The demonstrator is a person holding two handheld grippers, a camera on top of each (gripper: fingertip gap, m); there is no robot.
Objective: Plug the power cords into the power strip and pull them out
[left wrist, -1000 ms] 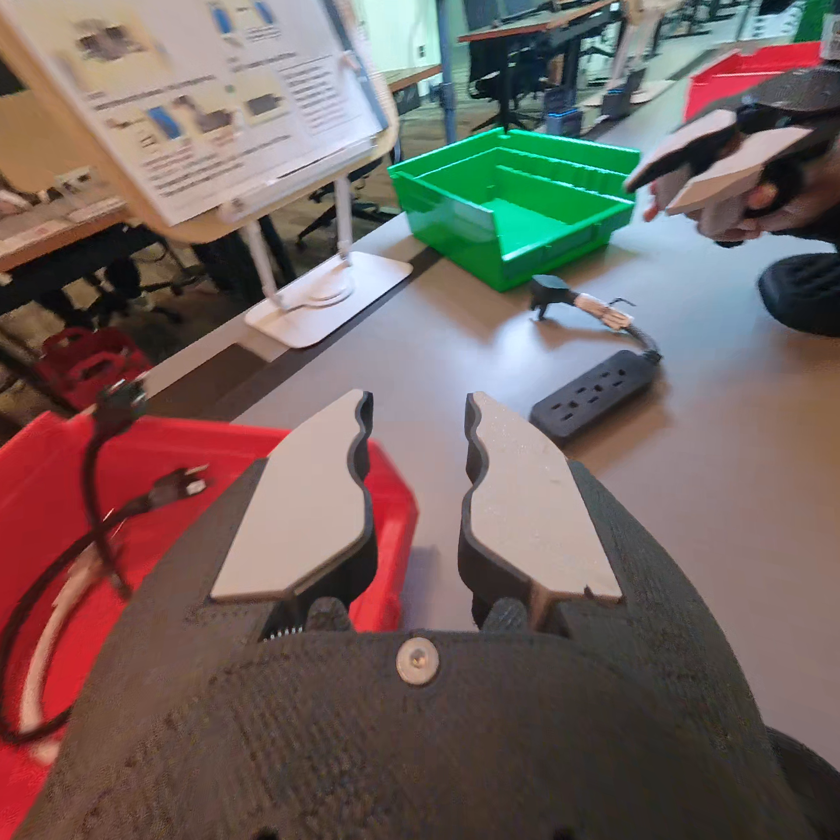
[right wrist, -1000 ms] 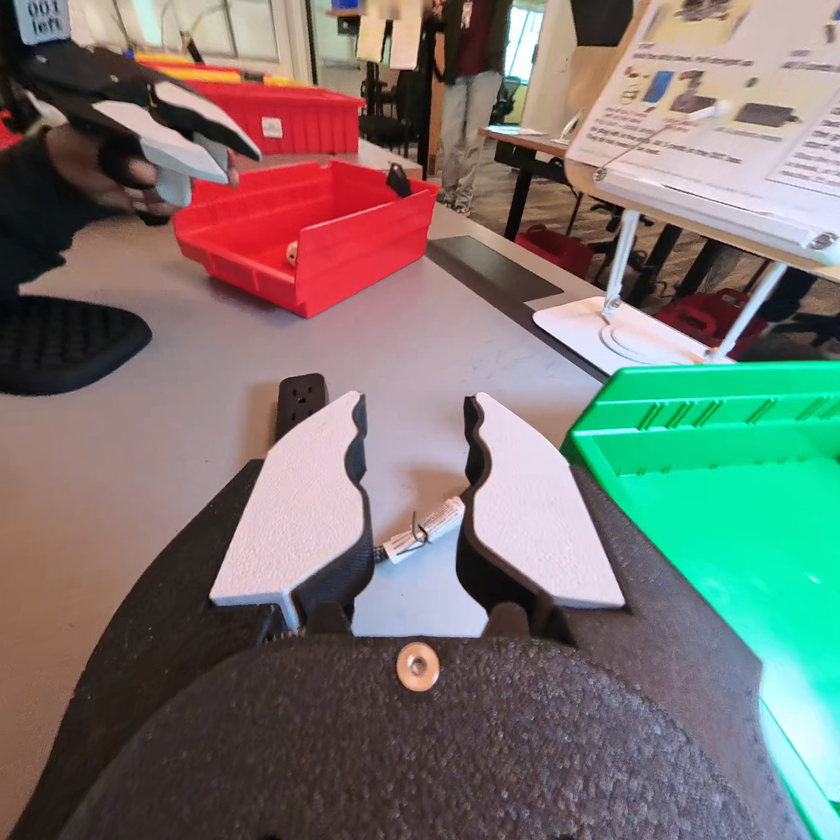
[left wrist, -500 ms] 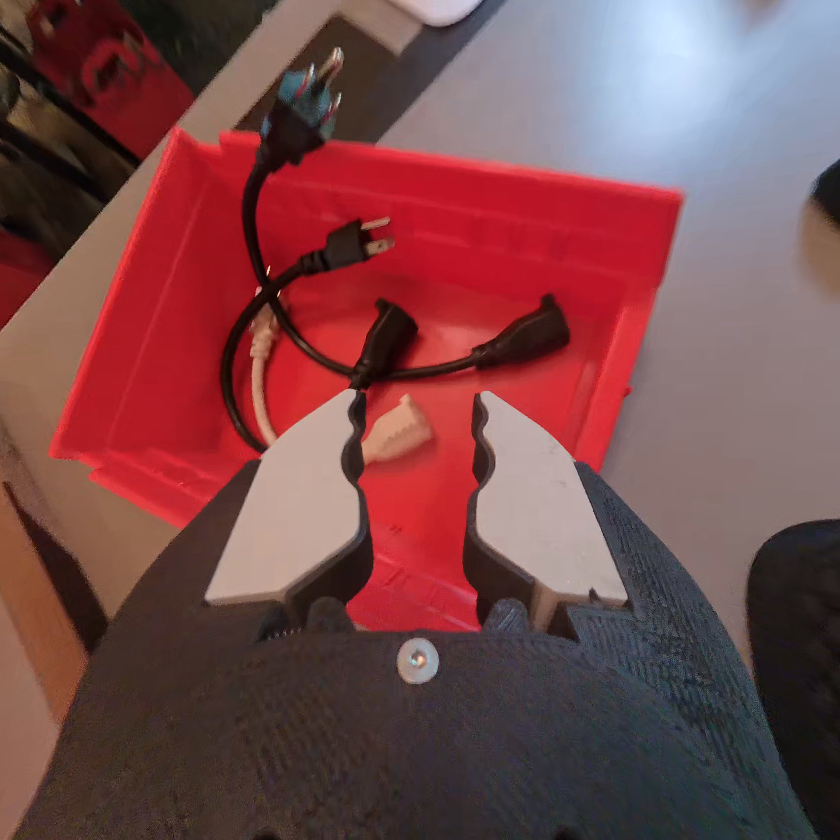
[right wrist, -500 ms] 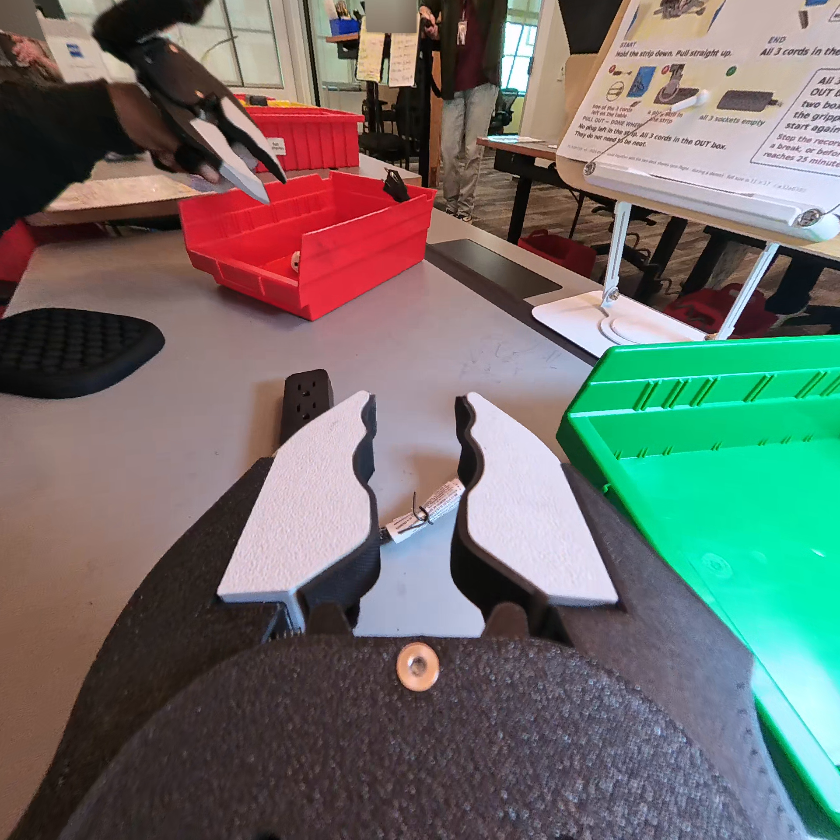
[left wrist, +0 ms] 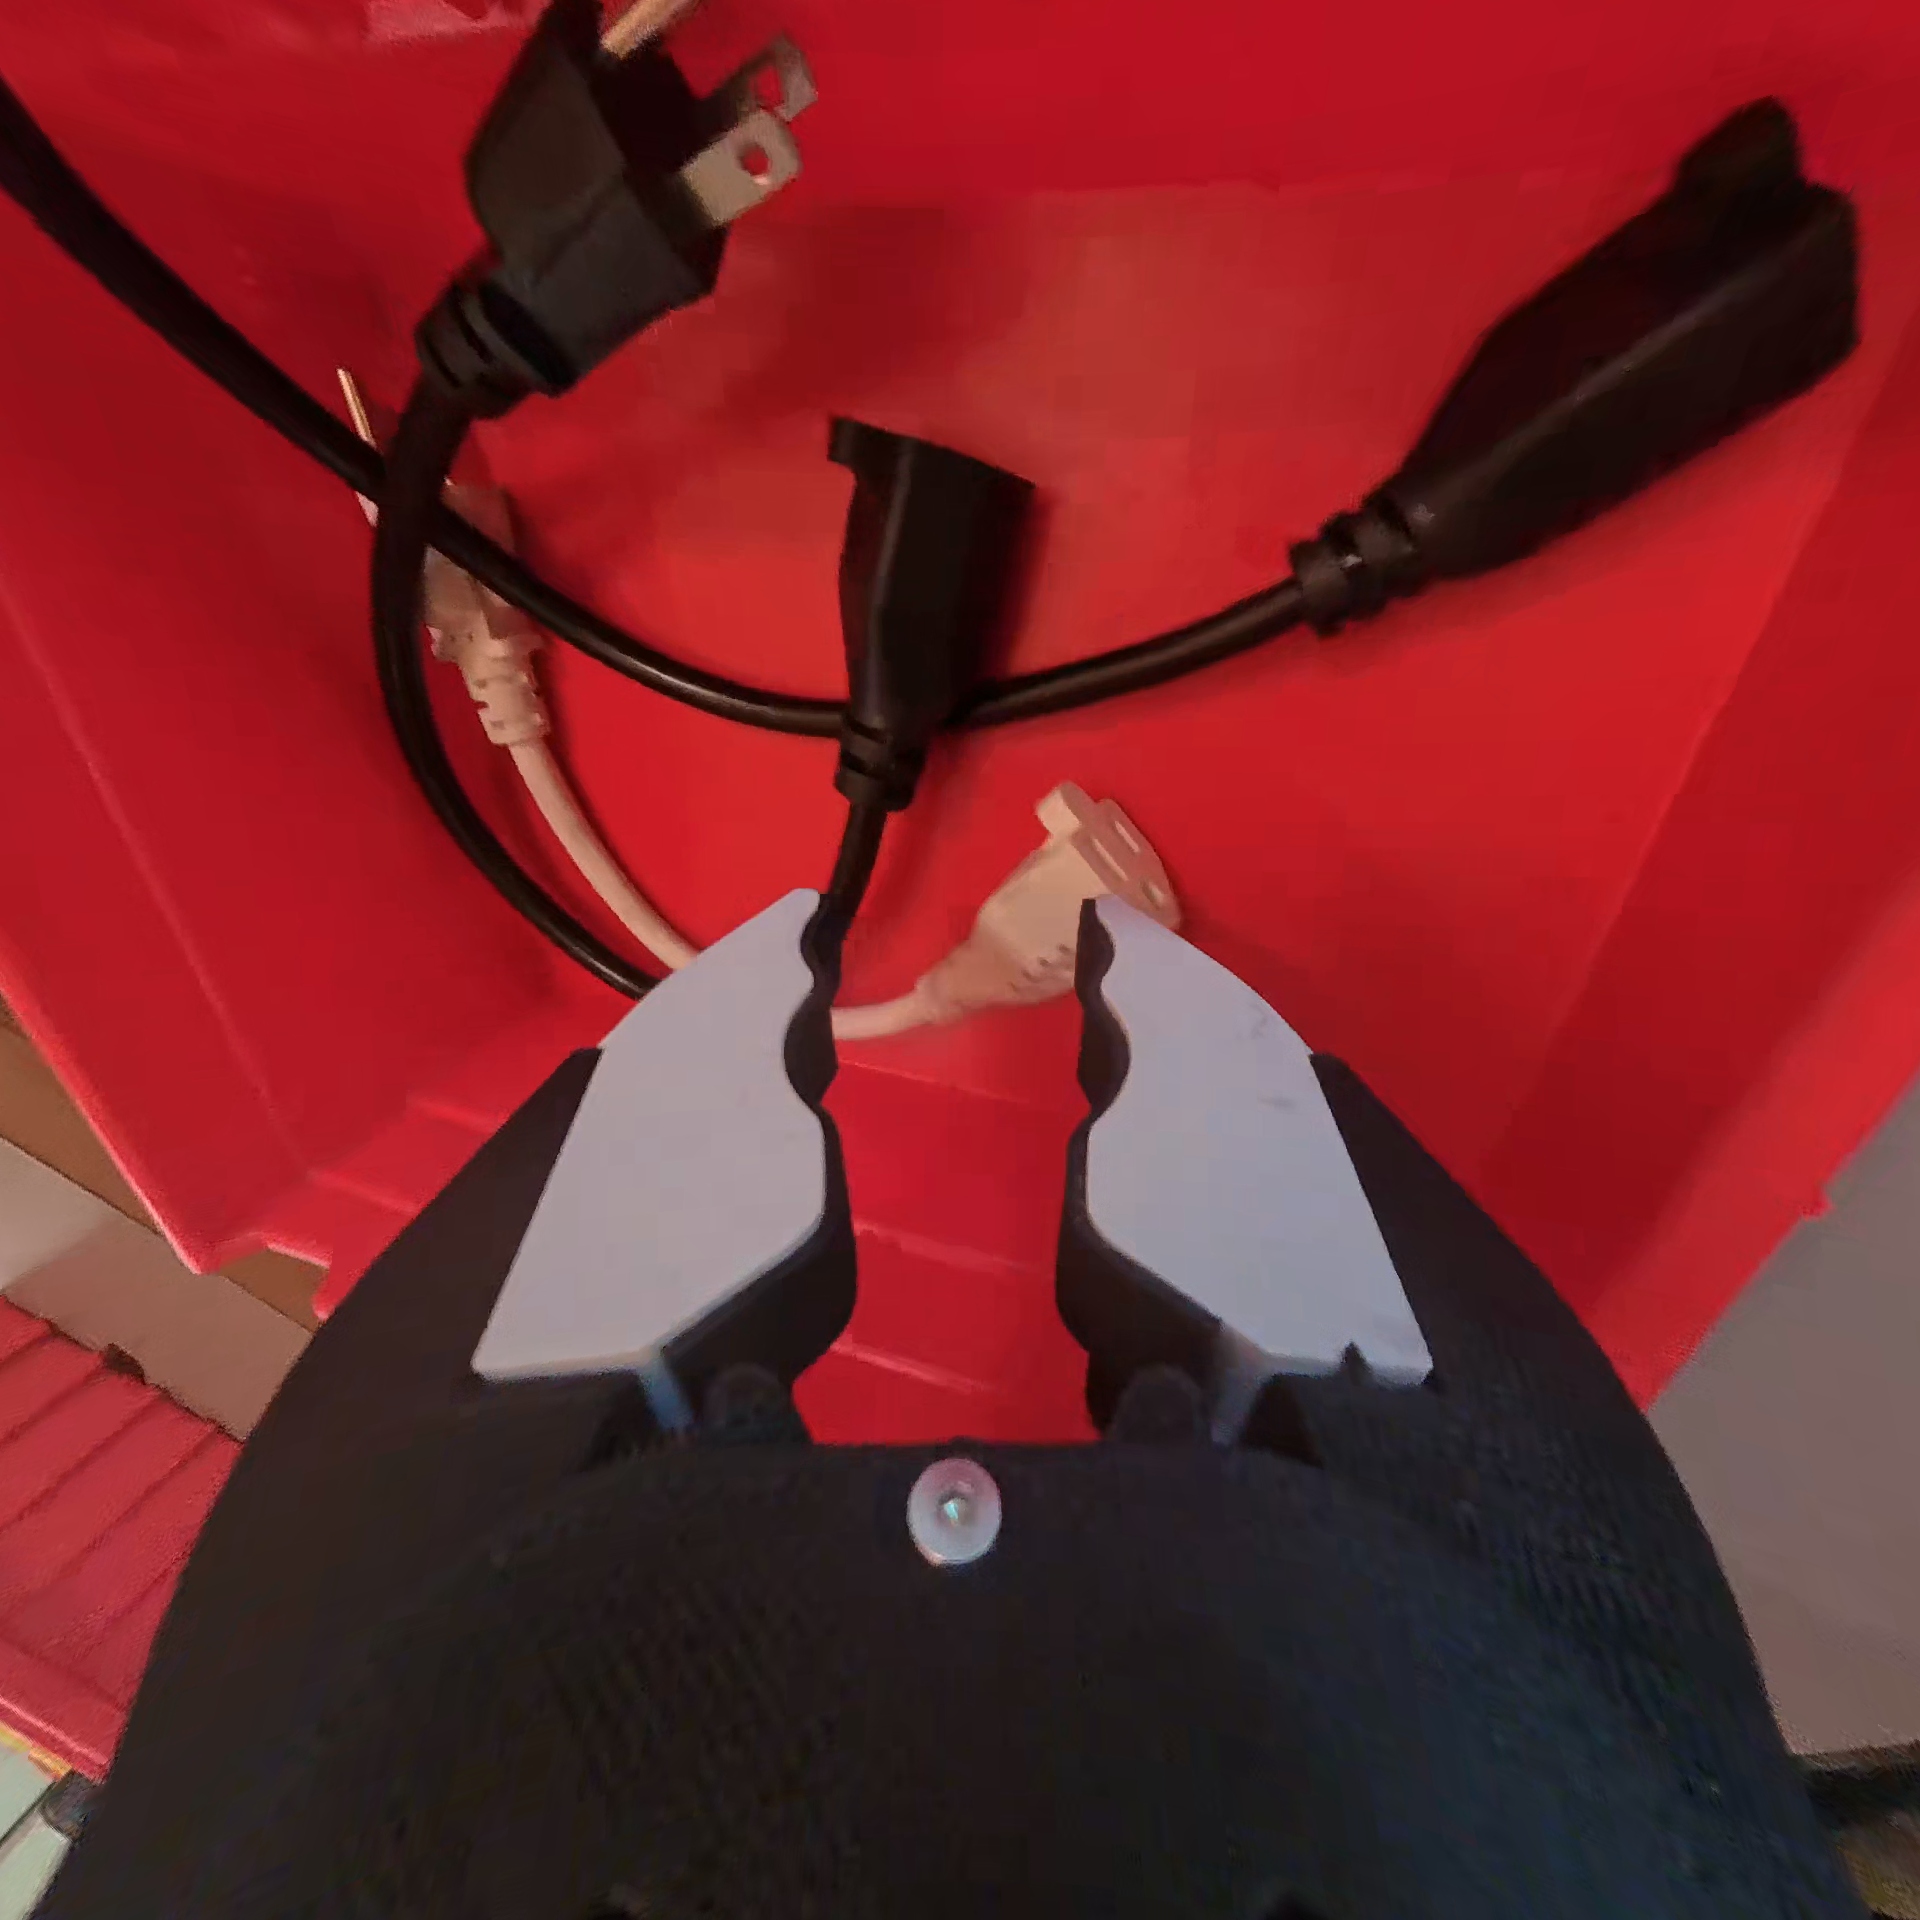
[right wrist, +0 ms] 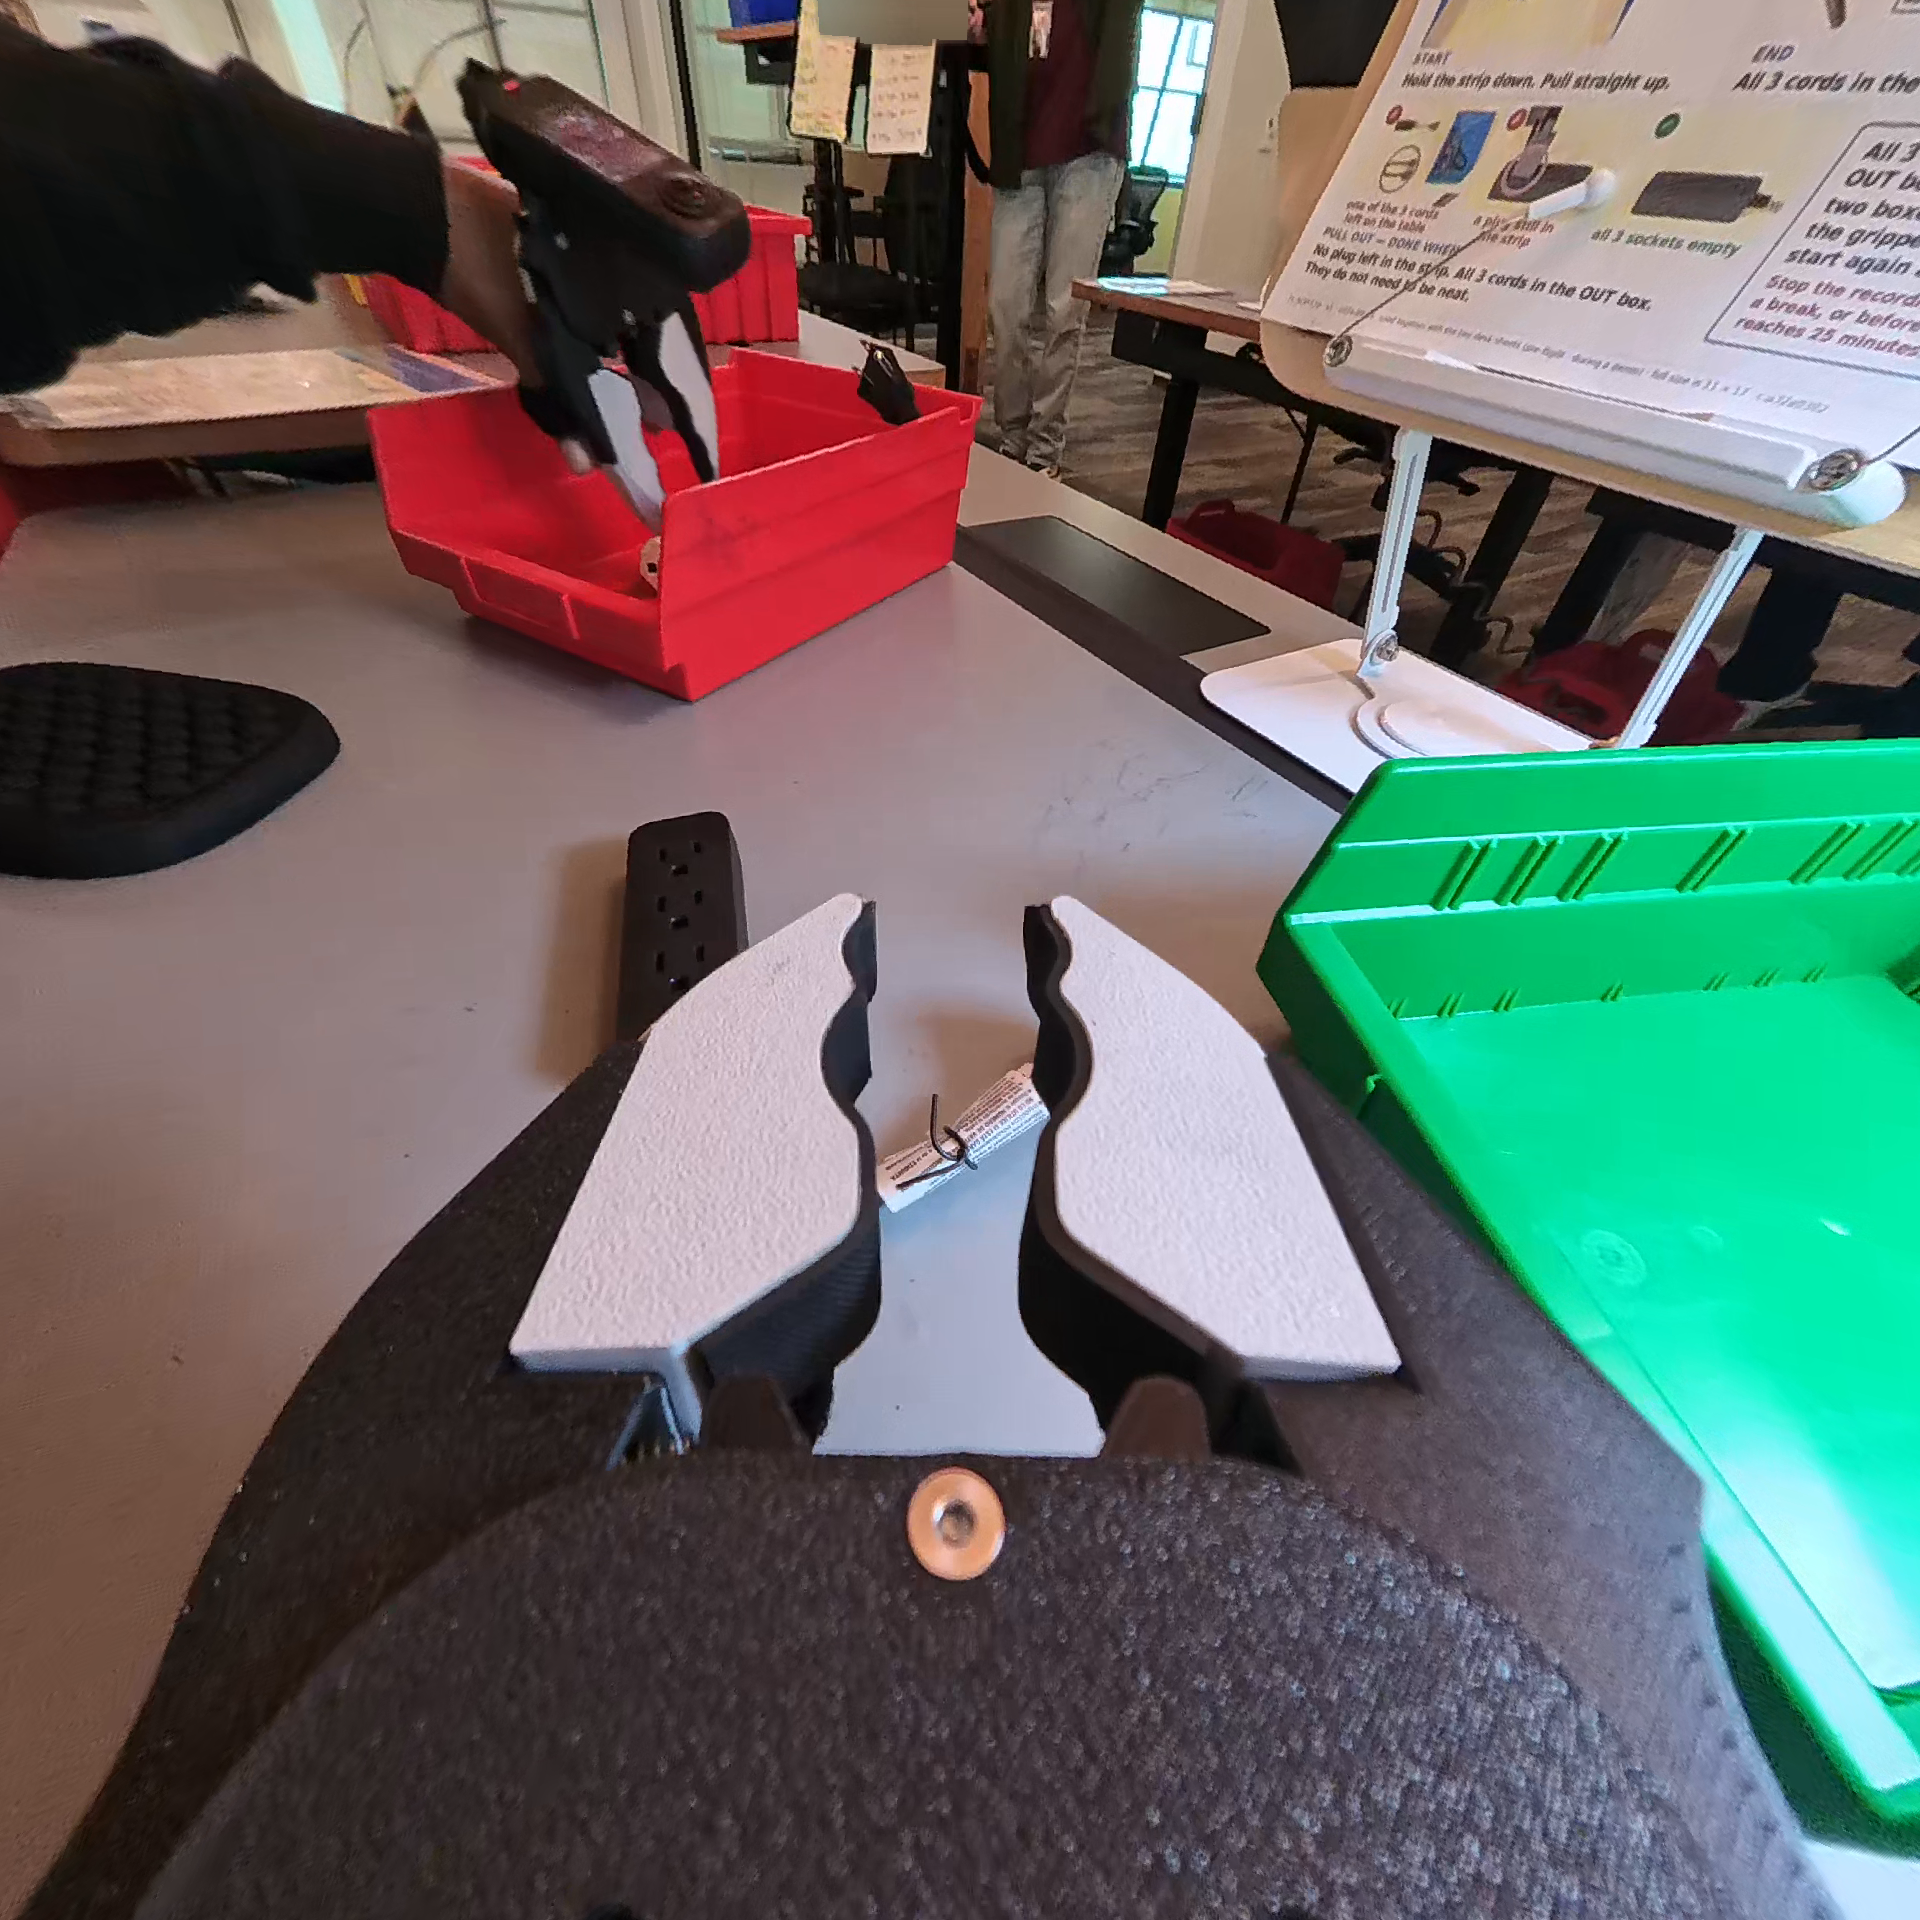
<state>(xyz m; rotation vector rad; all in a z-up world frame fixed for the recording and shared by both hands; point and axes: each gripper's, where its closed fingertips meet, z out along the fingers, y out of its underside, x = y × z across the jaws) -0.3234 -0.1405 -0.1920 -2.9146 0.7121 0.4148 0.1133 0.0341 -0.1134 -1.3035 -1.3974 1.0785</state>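
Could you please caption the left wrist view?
Open left gripper reaches into the red bin above tangled black and white cords.

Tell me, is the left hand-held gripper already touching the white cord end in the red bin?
Cannot tell. In the left wrist view, the open left hand-held gripper straddles the white cord end, but depth is unclear.

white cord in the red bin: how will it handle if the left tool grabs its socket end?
The white cord probably hangs floppy; it already curves loosely. It runs under the black cords, so lifting may drag them. Its ribbed socket end looks rigid, likely a firm grip.
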